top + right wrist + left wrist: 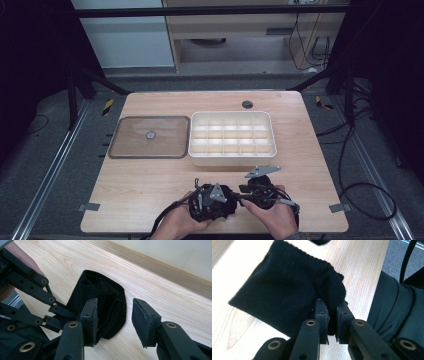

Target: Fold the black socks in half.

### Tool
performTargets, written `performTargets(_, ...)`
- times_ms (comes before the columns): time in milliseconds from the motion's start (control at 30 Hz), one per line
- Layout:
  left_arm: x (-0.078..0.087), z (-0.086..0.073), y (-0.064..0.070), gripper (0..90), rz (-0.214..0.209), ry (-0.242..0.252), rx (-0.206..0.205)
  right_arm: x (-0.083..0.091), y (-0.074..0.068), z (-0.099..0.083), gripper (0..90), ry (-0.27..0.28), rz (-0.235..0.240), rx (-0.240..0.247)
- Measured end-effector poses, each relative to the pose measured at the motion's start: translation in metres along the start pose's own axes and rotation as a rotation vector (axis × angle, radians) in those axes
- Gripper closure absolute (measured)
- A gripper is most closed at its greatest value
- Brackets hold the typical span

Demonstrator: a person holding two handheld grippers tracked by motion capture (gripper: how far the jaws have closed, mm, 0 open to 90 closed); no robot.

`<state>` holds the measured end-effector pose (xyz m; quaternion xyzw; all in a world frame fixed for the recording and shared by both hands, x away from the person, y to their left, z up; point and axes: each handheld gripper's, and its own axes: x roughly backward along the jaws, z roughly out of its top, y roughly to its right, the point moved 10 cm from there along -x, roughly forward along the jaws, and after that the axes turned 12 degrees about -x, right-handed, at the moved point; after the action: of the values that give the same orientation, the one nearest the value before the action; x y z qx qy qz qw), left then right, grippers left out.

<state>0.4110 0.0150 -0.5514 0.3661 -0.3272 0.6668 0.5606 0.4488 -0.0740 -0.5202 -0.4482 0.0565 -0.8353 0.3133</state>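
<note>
Black knitted fabric piece, sock-like [284,292], lies on the light wooden table [150,185] at the 6 o'clock edge, right in front of the person. In the high view it sits bunched under both tools, around [216,206].

Left gripper [332,308]: jaws narrow, pinched on a fold of the black fabric at its near edge; cloth fills the slim gap between the pads. Rest of the fabric spreads toward 11 o'clock from the jaws in the left gripper view, flat on the wood. Left hand [181,222] wraps the tool from 7 o'clock in the high view.

Right gripper [115,315]: jaws wide apart, nothing clamped. Its one finger [90,315] touches or just overlaps the fabric [100,305]; the other stands over bare wood, clear of the cloth. Left gripper's linkage enters at 9 o'clock in the right gripper view, meeting the fabric. Right hand [272,212] holds the tool at 5 o'clock in the high view.

Grippers sit just beside each other, tips facing inward.

White plastic organiser box with a grid of compartments [231,159] is at table centre, 12 o'clock from the grippers, near but apart. Flat transparent lid with brown rim and small round knob [150,137] lies touching or just beside the box at its 9 o'clock. Small dark round grommet [247,104] at 12 o'clock past the box.
</note>
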Motion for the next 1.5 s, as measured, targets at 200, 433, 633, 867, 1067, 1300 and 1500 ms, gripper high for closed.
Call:
performTargets(200, -0.004, 0.001, 0.003, 82.3, -0.013, -0.013, -0.005, 0.005, 0.011, -0.005, 55.5, -0.001, -0.014, -0.023)
performTargets(433, -0.007, 0.002, 0.003, 82.2, -0.02, -0.007, 0.005, 0.008, 0.017, -0.008, 55.5, -0.004, -0.02, -0.031)
performTargets(633, -0.007, 0.003, 0.004, 81.5, -0.006, -0.008, 0.014, 0.01, 0.021, -0.008, 55.4, -0.003, -0.024, -0.036)
performTargets(867, -0.003, 0.006, 0.001, 78.7, 0.031, 0.001, 0.015, 0.014, 0.023, -0.007, 53.9, 0.008, -0.025, -0.039)
performTargets(1067, 0.005, 0.011, -0.001, 76.0, 0.06, 0.003, 0.0, 0.015, 0.025, -0.008, 53.7, 0.007, -0.024, -0.046)
performTargets(1300, 0.012, 0.022, -0.002, 65.8, 0.081, 0.051, 0.0, 0.018, 0.027, -0.007, 53.3, 0.014, -0.027, -0.047)
performTargets(1500, -0.001, 0.026, -0.007, 77.8, 0.079, 0.057, 0.002, 0.024, 0.032, -0.006, 53.1, 0.027, -0.034, -0.063)
